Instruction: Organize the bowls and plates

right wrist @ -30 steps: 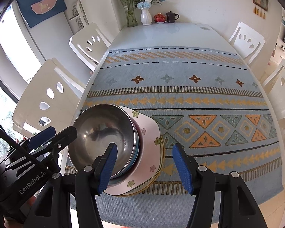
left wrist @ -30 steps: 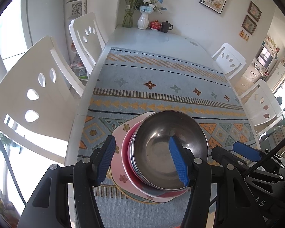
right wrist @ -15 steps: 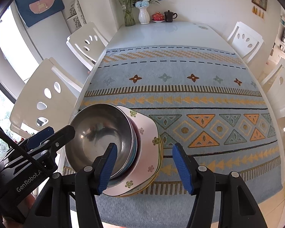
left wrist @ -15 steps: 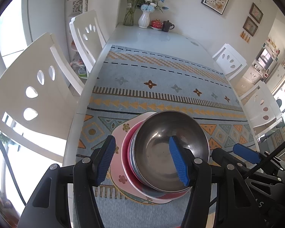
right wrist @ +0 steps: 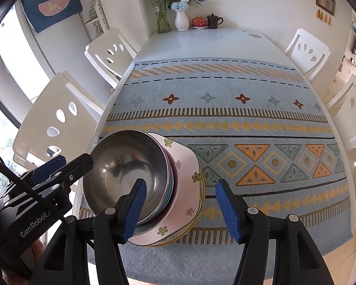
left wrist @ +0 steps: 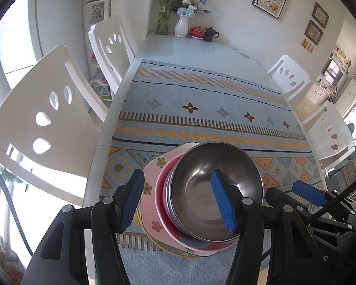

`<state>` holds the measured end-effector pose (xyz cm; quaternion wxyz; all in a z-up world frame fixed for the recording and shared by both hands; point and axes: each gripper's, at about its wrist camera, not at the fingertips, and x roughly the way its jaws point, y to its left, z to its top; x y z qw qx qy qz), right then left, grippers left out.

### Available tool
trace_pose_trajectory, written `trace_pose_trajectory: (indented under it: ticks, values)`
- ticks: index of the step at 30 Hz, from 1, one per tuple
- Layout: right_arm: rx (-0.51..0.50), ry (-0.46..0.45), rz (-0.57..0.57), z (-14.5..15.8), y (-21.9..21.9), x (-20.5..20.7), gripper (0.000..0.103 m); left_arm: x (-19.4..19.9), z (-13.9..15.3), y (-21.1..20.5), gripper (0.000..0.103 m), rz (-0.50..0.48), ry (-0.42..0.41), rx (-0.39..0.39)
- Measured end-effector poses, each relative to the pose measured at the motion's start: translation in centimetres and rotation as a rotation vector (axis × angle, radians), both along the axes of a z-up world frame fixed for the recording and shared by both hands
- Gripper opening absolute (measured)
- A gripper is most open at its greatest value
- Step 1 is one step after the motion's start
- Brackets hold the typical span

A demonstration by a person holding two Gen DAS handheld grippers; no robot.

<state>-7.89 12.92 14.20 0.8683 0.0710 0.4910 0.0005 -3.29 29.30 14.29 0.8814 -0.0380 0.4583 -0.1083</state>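
Observation:
A steel bowl tops a stack near the table's front left corner. Under it lie a blue-rimmed bowl, a red plate and a pink floral plate. In the right wrist view the steel bowl and the floral plate rest on a yellow-rimmed plate. My left gripper hovers open above the stack, one finger over the bowl's hollow and the other over the pink rim. My right gripper hovers open over the stack's right edge. Neither holds anything.
A patterned blue cloth covers the white table. Vases, a red lidded cup and a dark mug stand at the far end. White chairs line both long sides.

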Motion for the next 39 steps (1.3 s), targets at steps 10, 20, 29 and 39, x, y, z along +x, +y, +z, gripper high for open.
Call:
trace_pose_trajectory:
  ticks: [10,20,29,39]
  values:
    - [0.009,0.013,-0.002,-0.4,0.0,0.0,0.059,0.0,-0.1,-0.7,0.058,-0.002,0.003,0.116]
    - [0.019,0.029,0.002,-1.0,0.0,-0.3,0.059,-0.2,-0.2,-0.7,0.058,0.004,0.002,0.146]
    - [0.014,0.026,-0.002,-1.0,-0.1,-0.4,0.059,-0.3,-0.2,-1.1,0.058,-0.005,0.001,0.167]
    - [0.008,0.019,-0.005,-0.6,-0.2,-0.4,0.059,-0.2,0.0,-1.0,0.064,0.018,-0.012,0.173]
